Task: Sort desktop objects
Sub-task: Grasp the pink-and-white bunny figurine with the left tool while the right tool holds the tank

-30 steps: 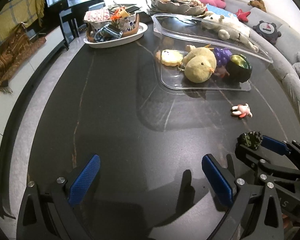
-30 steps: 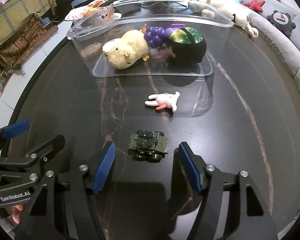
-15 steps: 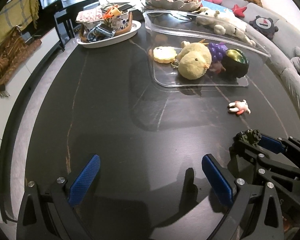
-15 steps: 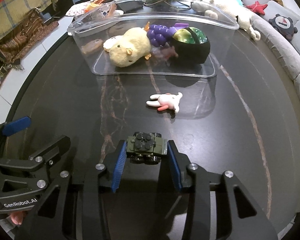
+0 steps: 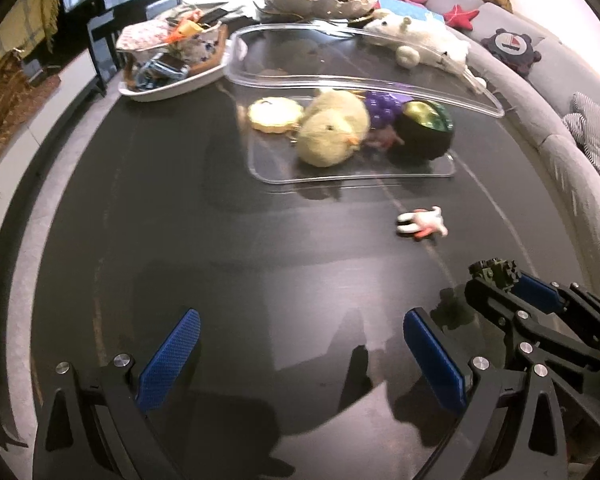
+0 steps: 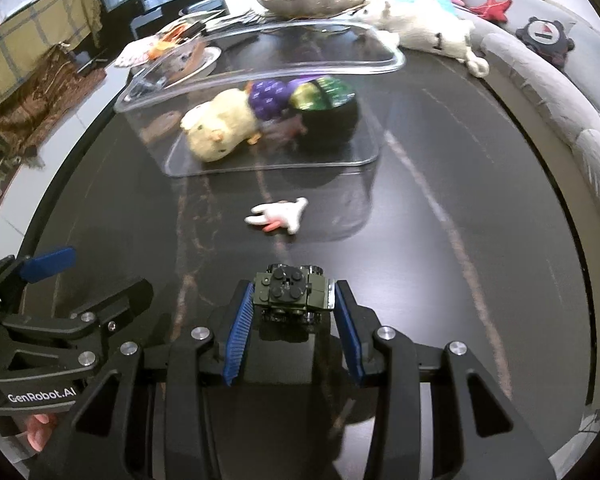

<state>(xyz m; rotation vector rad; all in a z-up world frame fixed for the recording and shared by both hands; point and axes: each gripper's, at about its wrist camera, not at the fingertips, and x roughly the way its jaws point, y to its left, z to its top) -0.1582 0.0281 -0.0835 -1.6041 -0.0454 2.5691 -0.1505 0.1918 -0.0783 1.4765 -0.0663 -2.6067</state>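
Observation:
My right gripper [image 6: 292, 304] is shut on a small green toy car [image 6: 290, 294] and holds it just above the dark table; both also show in the left wrist view, the car [image 5: 496, 274] at the gripper's tip. A white rabbit toy [image 6: 278, 216] lies on the table ahead, also in the left wrist view [image 5: 422, 222]. A clear plastic bin [image 6: 260, 76] beyond it holds a yellow chick plush [image 6: 220, 128], purple grapes [image 6: 268, 94] and a dark round toy [image 6: 328, 114]. My left gripper [image 5: 300, 354] is open and empty over the table's near side.
A white dish of clutter [image 5: 168, 68] stands at the far left. A white plush [image 5: 420, 40] lies behind the bin. A grey sofa [image 5: 560, 120] curves along the right edge of the dark table [image 5: 160, 220].
My right gripper's fingers closed around the green toy car and lifted it slightly toward the bin. The left gripper stayed open and shifted only a little.

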